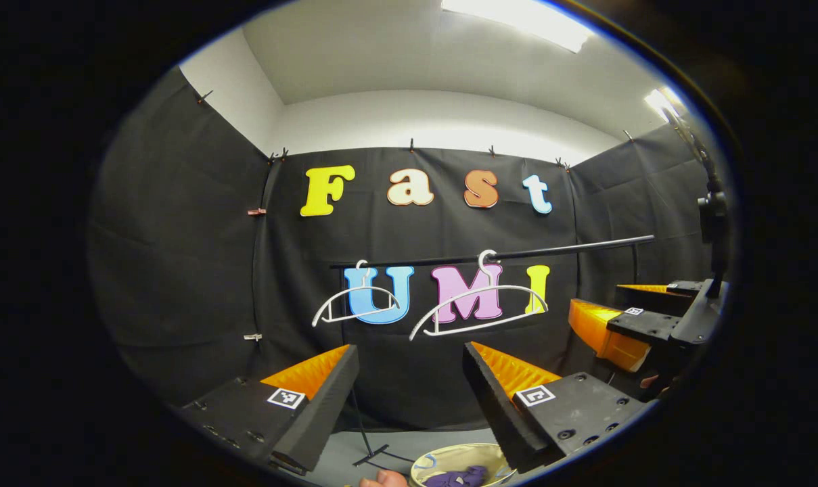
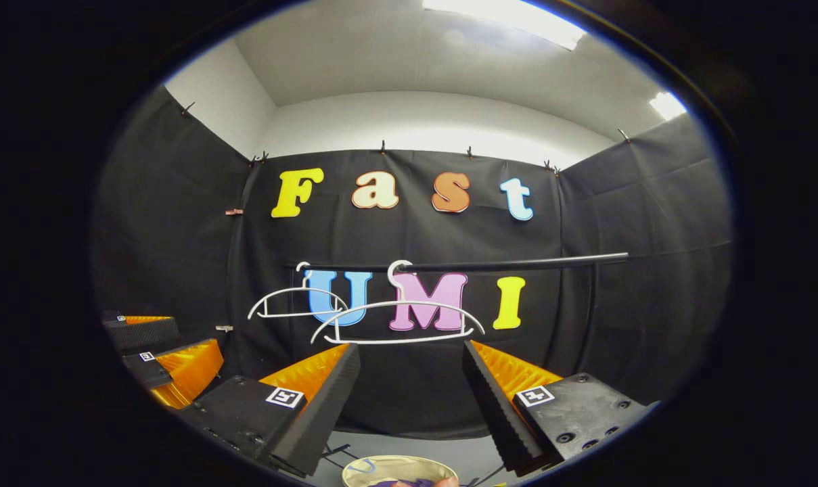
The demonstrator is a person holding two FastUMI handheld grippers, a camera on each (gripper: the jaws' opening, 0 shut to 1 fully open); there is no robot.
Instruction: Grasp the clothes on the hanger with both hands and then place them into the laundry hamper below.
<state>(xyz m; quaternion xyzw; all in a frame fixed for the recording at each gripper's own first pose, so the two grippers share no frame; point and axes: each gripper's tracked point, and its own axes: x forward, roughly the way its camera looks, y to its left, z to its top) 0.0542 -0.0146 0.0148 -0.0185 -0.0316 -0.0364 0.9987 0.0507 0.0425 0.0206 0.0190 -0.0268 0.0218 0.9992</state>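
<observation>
Both the left gripper [image 1: 409,406] and the right gripper [image 2: 409,406] hold their jaws wide with nothing between them. Two bare hangers [image 1: 480,308] hang on the rail [image 1: 517,255]. The purple clothes [image 1: 457,478] lie in the laundry hamper [image 1: 449,454] below.

White hangers [image 1: 478,308] on black rail [image 1: 557,251]; purple clothes [image 1: 457,478] in cream hamper [image 1: 427,462]; grey floor [image 1: 409,443]
</observation>
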